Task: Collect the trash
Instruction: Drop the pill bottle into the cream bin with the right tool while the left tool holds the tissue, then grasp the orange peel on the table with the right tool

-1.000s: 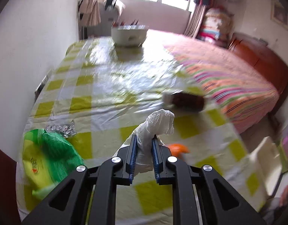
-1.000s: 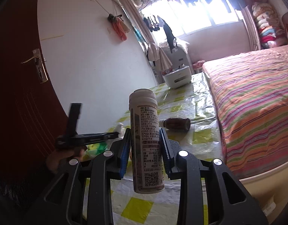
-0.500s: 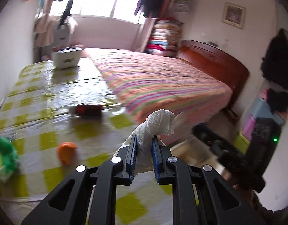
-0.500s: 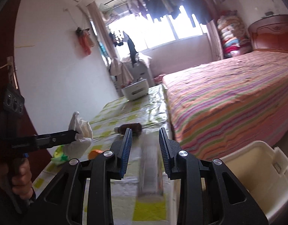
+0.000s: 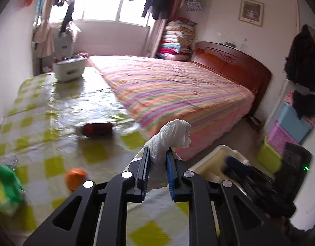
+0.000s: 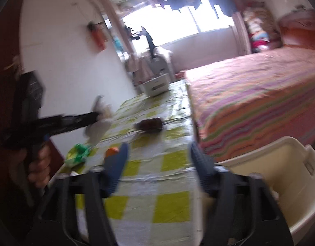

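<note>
my left tongs (image 5: 157,172) are clamped on a crumpled white tissue (image 5: 169,135), which sticks up between the pads above the near right corner of the tabletop (image 5: 55,106), close to the cream bin (image 5: 210,162) that sits just off that corner beside the bed (image 5: 178,86). my right tongs (image 6: 157,160) are opening, with nothing between the blue pads, and they hang over the near edge of the tabletop with the bin (image 6: 290,174) just to their right. so the step in hand, as i judge it, is carrying the tissue across to the bin. next i need to bring the left tongs over the bin's mouth and only then let go, since a light tissue could drift or cling to a pad. more trash waits on the tabletop: a dark brown bottle (image 5: 98,129) lying on its side near the bed-side edge, an orange scrap (image 5: 75,178) nearer me, and a green and yellow wrapper (image 5: 6,186) at the near left edge. the free right tongs could take the bottle, gripping across its body.
</note>
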